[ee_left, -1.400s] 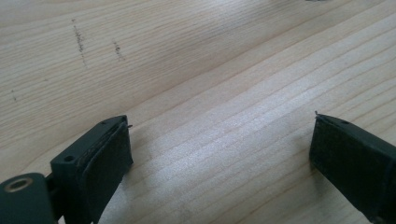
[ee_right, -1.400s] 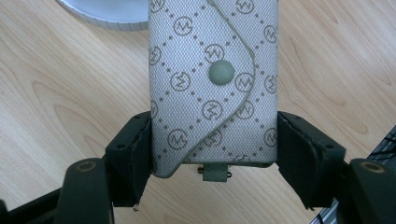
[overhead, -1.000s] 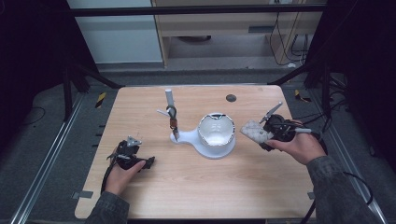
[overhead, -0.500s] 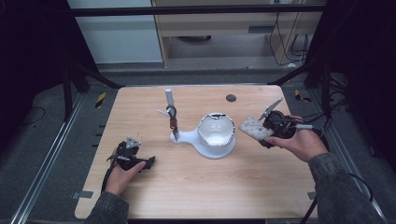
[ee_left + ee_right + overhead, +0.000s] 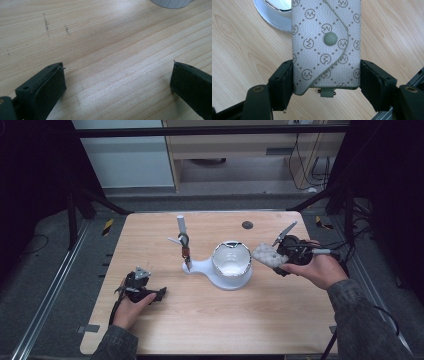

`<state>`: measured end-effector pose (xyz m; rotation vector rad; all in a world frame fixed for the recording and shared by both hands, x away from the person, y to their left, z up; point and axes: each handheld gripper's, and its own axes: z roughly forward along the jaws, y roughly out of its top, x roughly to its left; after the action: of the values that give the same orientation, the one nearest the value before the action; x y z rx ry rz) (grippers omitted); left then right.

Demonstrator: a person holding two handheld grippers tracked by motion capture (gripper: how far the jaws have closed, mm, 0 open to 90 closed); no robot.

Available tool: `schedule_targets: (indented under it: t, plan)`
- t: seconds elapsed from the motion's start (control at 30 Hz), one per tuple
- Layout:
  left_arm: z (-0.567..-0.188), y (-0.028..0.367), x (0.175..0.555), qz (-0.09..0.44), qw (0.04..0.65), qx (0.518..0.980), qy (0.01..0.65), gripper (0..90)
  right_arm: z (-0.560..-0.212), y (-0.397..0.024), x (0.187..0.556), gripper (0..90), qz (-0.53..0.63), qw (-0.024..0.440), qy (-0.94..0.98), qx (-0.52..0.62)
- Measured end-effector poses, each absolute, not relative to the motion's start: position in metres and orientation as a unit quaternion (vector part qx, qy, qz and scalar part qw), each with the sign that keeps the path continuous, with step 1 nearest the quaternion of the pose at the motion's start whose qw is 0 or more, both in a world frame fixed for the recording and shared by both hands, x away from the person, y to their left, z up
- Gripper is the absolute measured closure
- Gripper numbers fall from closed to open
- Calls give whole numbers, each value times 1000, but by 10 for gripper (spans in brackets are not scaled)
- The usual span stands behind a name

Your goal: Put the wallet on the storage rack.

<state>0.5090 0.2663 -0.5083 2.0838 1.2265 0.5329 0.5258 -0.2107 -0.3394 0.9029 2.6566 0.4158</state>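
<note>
At the right of the table, the right gripper (image 5: 325, 85) is clamped on a grey monogram-patterned fabric pouch with a snap button (image 5: 325, 42), held above the wood just right of the white round dish (image 5: 231, 262). Near left, the left gripper (image 5: 117, 80) rests unclenched, nothing between its jaws.

The right tongs (image 5: 274, 254), clamped on the grey patterned pouch (image 5: 265, 254), rose slightly from the desk (image 5: 210, 320) and shifted left across the high view. The pouch moved closer to the white bowl-shaped holder (image 5: 231, 262) and ended just beside its rim.
</note>
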Motion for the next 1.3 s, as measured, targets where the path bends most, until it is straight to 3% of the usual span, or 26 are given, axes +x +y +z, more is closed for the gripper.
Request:
schedule_targets:
  t: [1.3]
  plan:
    - [-508,266,509,204,327,795,468,0,-364,-133,548,313,112,122,953,256]
